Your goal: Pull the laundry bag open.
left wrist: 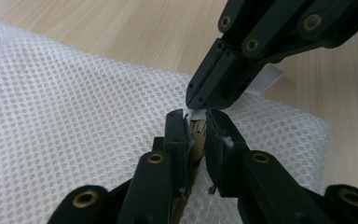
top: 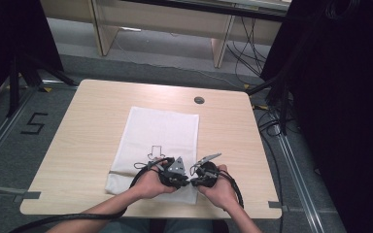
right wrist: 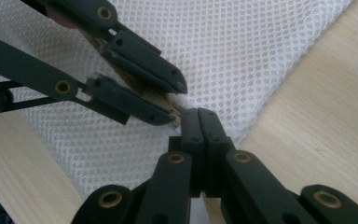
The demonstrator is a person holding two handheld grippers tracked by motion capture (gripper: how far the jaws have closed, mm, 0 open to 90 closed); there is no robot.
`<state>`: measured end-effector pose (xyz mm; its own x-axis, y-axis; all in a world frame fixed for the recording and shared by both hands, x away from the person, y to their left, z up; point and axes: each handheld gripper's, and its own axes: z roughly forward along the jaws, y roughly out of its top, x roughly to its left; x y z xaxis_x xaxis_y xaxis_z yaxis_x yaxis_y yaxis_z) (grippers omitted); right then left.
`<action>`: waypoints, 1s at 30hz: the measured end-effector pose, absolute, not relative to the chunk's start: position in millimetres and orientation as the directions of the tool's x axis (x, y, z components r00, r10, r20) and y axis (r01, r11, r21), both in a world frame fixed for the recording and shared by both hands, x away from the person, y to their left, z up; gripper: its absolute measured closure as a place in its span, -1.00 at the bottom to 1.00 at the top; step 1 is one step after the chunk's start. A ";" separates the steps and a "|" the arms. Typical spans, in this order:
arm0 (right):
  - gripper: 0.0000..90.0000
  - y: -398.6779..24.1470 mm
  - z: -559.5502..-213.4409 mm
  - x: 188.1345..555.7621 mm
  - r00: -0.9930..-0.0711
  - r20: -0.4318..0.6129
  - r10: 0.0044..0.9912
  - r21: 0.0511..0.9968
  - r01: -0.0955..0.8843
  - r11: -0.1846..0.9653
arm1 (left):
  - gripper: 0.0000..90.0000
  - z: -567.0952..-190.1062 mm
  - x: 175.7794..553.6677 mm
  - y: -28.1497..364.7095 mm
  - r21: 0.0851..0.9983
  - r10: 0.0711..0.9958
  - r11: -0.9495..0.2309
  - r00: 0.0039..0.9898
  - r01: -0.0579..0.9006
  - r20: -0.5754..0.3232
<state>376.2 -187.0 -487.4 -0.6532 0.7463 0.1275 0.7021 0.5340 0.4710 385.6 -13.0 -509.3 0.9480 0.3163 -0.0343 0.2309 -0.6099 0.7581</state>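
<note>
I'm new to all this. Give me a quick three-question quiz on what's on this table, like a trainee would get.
1. True or false: the white mesh bag lies flat on the wooden table.
2. Where do the left tool and the right tool meet? A) at the bag's far edge B) at the bag's near edge, tips almost touching C) off the table
3. Fill in: the left tool pinches a thin ____-coloured piece between its jaws.

Key: 1 true. 2 B. 3 tan; what the piece is cannot be told.
</note>
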 end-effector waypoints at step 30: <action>1.00 -185.3 -486.5 374.6 -0.614 0.142 0.776 0.446 0.740 0.504 | 0.82 -500.7 385.6 -16.2 0.703 0.345 -0.645 0.935 0.299 -0.082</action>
